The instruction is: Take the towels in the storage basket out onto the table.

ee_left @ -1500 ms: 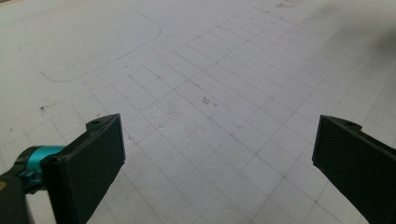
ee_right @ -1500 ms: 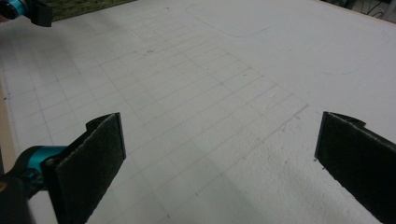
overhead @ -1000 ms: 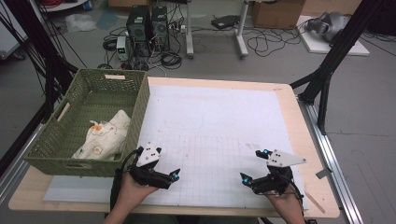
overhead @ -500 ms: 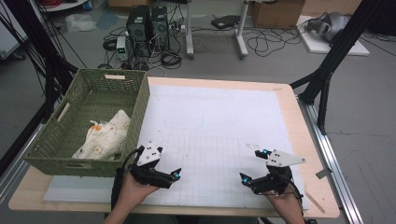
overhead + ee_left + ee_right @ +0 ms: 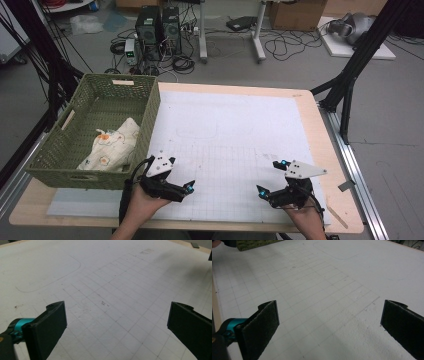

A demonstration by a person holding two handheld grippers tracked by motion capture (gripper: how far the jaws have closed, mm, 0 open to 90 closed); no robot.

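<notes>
One cloth (image 5: 111, 145), cream with small orange flower prints, lies crumpled on the bottom of a green woven basket (image 5: 150, 107), toward its near right corner, one end leaning up against the right wall; it is the thing nearest the left tongs (image 5: 186, 189). The basket stands at the left edge of the table (image 5: 320, 120), partly overhanging the white gridded mat (image 5: 230, 135) that covers most of the table top, and its right wall rises between the cloth and the left tongs, so the cloth is reachable from above only. The left tongs hover low over the near left part of the mat, just right of the basket's near right corner, jaws spread wide and holding nothing; in the left gripper view the two black jaws frame bare grid lines and a faint curved pencil outline. The right tongs (image 5: 270, 177) sit over the near right part of the mat, well apart from the left ones, likewise released and empty; the right gripper view looks across the mat toward the basket (image 5: 254, 243) at its far left corner. Beyond the far edge of the table, on the floor, stand two black computer towers (image 5: 157, 25) amid loose cables, and a black tripod leg (image 5: 350, 75) rises by the table's right side.
</notes>
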